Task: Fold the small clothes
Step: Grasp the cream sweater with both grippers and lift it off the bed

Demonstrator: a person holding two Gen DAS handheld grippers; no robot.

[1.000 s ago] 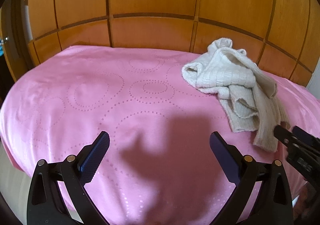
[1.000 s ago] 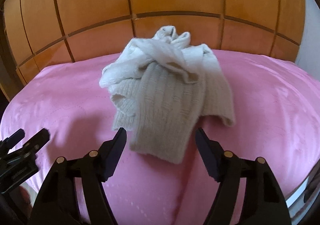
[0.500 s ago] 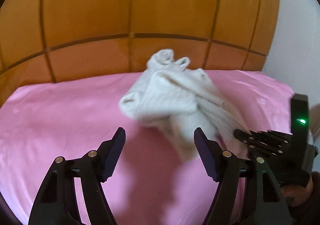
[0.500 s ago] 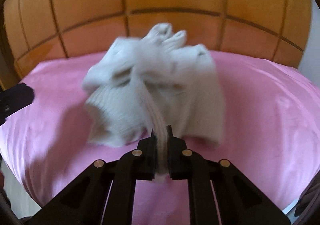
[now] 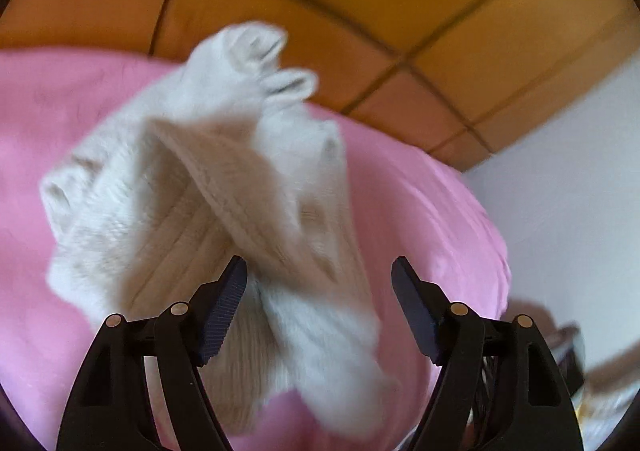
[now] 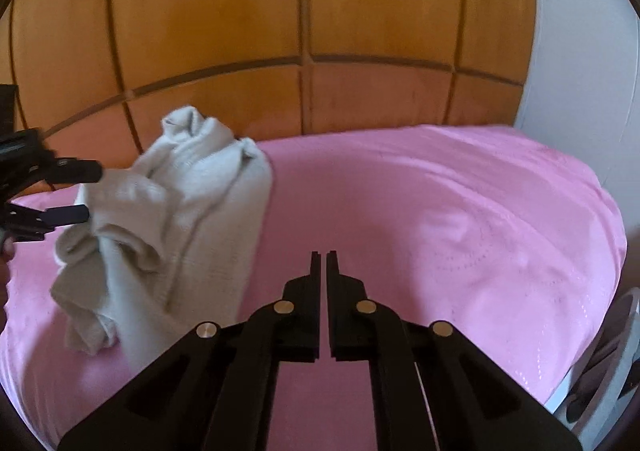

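A crumpled cream knit garment (image 5: pixel 208 211) lies on the pink bedspread (image 5: pixel 420 203). My left gripper (image 5: pixel 318 291) is open right over its near end, with cloth between the fingers; the view is blurred. In the right wrist view the garment (image 6: pixel 172 235) lies at the left and the left gripper (image 6: pixel 80 191) reaches into it, open. My right gripper (image 6: pixel 323 259) is shut and empty, over bare pink cloth to the right of the garment.
A wooden panelled headboard (image 6: pixel 304 31) stands behind the bed. A white wall (image 6: pixel 580 51) is at the right. The bed's right edge (image 6: pixel 612 251) drops off, with some objects beside it.
My right gripper, shut on the garment's edge half a second ago, now holds nothing and has moved right. My left gripper has moved in over the garment.
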